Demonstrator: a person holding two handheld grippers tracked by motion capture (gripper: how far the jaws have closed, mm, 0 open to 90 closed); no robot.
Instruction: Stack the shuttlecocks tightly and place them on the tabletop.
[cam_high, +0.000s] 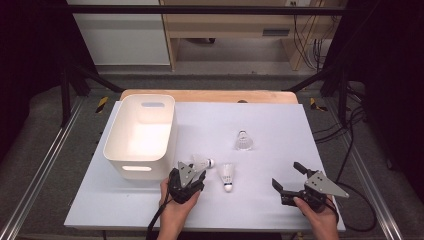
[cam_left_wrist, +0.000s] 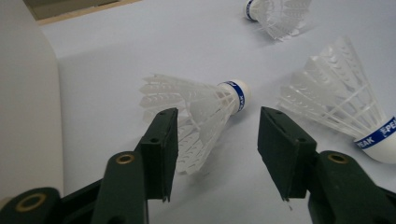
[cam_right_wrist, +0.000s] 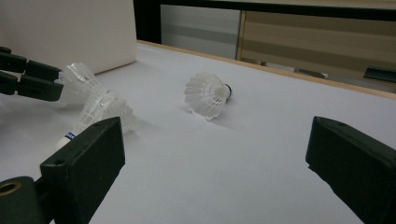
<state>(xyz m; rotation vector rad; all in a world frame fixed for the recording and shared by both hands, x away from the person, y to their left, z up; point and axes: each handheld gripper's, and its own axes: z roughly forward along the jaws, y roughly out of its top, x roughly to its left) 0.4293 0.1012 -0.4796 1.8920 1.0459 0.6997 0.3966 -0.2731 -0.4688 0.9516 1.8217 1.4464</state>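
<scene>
- White bin (cam_high: 141, 165) with handle slots, standing on left part of bench (cam_high: 280, 125), open side up
- White sheet covers bench; bare wooden edge (cam_high: 210, 95) shows along far side
- Wooden furniture (cam_high: 240, 30) on floor beyond bench, cables (cam_high: 307, 40) hanging beside it
- Black frame struts (cam_high: 75, 75) at left and right
- Yellow-black tape (cam_high: 102, 104) marks on floor
</scene>
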